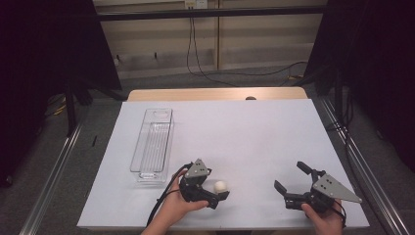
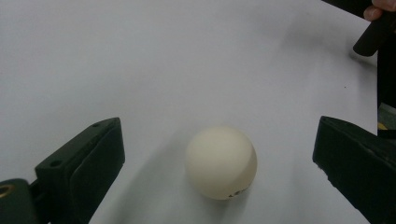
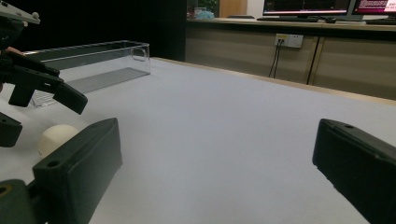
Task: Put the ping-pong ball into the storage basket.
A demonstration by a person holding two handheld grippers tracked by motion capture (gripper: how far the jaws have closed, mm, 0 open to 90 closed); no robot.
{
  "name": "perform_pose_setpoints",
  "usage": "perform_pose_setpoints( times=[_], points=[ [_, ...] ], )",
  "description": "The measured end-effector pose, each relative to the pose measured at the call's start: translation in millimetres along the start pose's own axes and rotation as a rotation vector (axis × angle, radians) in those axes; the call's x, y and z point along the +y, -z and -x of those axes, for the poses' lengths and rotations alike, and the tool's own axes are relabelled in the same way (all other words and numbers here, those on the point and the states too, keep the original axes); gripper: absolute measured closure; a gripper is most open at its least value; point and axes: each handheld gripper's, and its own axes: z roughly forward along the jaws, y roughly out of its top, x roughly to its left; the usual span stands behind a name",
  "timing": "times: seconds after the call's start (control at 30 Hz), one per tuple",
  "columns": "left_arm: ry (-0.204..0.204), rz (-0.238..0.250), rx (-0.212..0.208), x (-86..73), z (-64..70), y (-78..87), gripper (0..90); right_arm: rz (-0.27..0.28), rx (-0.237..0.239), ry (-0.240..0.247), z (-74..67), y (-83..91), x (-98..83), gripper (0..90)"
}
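White ball is sitting unpicked between the left gripper's spread fingers, lower centre; clear bin is waiting empty.

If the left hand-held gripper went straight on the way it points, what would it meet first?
Most likely the white ball, which lies on the table between the open jaws of the left hand-held gripper, apart from both.

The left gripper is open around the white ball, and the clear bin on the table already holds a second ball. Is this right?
Not quite. The left gripper is open around the ball, but the clear bin is empty, as the high view shows. There is no second ball in it.
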Motion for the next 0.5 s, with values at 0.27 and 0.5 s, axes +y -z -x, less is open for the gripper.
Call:
perform_pose_setpoints(
  times=[0.27, 0.5],
  points=[
    [0.005, -0.021, 0.002, -0.9, 1.3, -4.8, 2.8, 0.001, -0.001, -0.002, -0.6, -0.1, 0.4, 1.1],
    [0.023, -0.031, 0.012, -0.5, -1.1, -5.0, 4.0, -0.001, 0.003, 0.004, -0.3, -0.1, 0.6, 1.1]
  ],
)
